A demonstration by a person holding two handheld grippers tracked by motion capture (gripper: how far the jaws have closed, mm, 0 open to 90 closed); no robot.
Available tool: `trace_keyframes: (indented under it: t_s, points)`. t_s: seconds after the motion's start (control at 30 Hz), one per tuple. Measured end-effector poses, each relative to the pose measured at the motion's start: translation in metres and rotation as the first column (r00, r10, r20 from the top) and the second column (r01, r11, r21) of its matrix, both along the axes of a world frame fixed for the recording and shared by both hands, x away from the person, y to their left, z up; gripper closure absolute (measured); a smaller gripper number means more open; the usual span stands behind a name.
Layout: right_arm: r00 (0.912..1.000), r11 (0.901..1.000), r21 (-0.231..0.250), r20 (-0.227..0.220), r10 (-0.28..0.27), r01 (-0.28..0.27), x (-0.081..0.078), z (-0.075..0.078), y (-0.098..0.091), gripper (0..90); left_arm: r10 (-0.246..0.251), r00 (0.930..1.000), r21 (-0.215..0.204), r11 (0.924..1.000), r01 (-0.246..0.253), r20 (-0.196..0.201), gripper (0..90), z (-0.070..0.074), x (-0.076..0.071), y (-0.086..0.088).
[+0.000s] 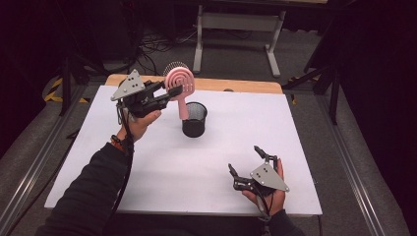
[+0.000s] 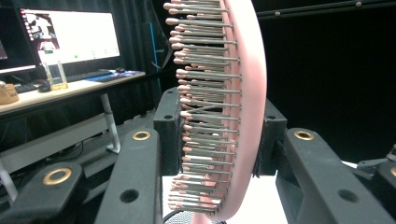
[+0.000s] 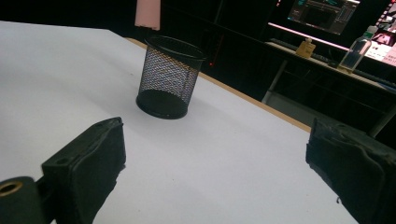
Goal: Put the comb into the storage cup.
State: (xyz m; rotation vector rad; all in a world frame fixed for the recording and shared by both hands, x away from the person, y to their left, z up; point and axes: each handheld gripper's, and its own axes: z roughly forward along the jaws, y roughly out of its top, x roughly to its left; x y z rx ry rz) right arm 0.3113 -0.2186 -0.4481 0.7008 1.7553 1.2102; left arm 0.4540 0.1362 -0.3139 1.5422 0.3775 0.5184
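— Because we clamp the left gripper [image 1: 169, 93] on the head of the pink hairbrush [image 1: 179, 88] rather than on its handle, the handle hangs free and points down at the black mesh cup [image 1: 194, 119]. From the high view the handle's tip sits at the cup's near rim, above the white table [image 1: 147, 162]; we judge it is held that way so the handle can go in first.

— And our left forearm?

— We reach it forward and a little inward, wrist raised, the gripper lying about level and aimed across at the cup.

— As for the left gripper view, we see the hairbrush [image 2: 224, 116] edge-on, bristles to one side, the pink back to the other, and both jaws pressed against its head. The brush stands nearly upright there.

— So a grip on the flat faces keeps it from swinging, we think.

— When we turn to the right gripper view, the jaws stand wide apart with nothing between them, and the mesh cup [image 3: 169, 84] stands upright farther off, the pink handle's end [image 3: 147, 14] above it.

— In the high view our right gripper [image 1: 251, 167] rests low near the table's front edge, well apart from the cup, out of the way.
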Motion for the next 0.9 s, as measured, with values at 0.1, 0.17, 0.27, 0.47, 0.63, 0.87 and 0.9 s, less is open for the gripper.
trace_keyframes:
  t_s: [0.1,0.17,0.27,0.47,0.63,0.87,0.9]
  points:
    - [1.0,0.9999,-0.008,-0.004,0.007,-0.007,0.0,0.0,0.001,5.4,0.001,1.0,-0.002,1.0,-0.001,-0.005,63.3,0.001,0.005,-0.007]
    - [1.0,0.9999,-0.011,-0.003,0.01,-0.01,0.0,0.0,0.001,5.4,0.001,1.0,-0.003,1.0,-0.001,-0.002,63.3,0.001,0.007,-0.008]
    - [1.0,1.0,-0.007,-0.006,0.007,-0.007,0.0,-0.001,0.002,5.4,-0.003,1.0,-0.011,0.9999,0.003,-0.007,63.3,0.003,0.01,-0.013]
    - [1.0,0.9999,-0.01,-0.003,0.009,-0.009,0.0,-0.001,0.002,5.5,0.001,0.9999,-0.003,1.0,-0.001,-0.013,63.3,0.004,0.016,-0.022]
    - [1.0,0.9999,-0.012,-0.001,0.007,-0.007,0.0,-0.001,0.002,5.5,0.005,0.9997,-0.001,1.0,-0.005,-0.023,63.3,0.002,0.022,-0.028]
    - [1.0,0.9999,-0.013,0.005,-0.004,0.004,0.0,-0.001,0.001,5.7,0.009,0.9991,-0.004,0.9999,-0.009,-0.041,63.3,-0.003,0.032,-0.034]
    - [1.0,0.9999,-0.012,0.005,-0.004,0.004,0.0,-0.001,0.001,5.6,0.017,0.9986,0.002,0.9999,-0.017,-0.051,63.3,-0.005,0.034,-0.035]
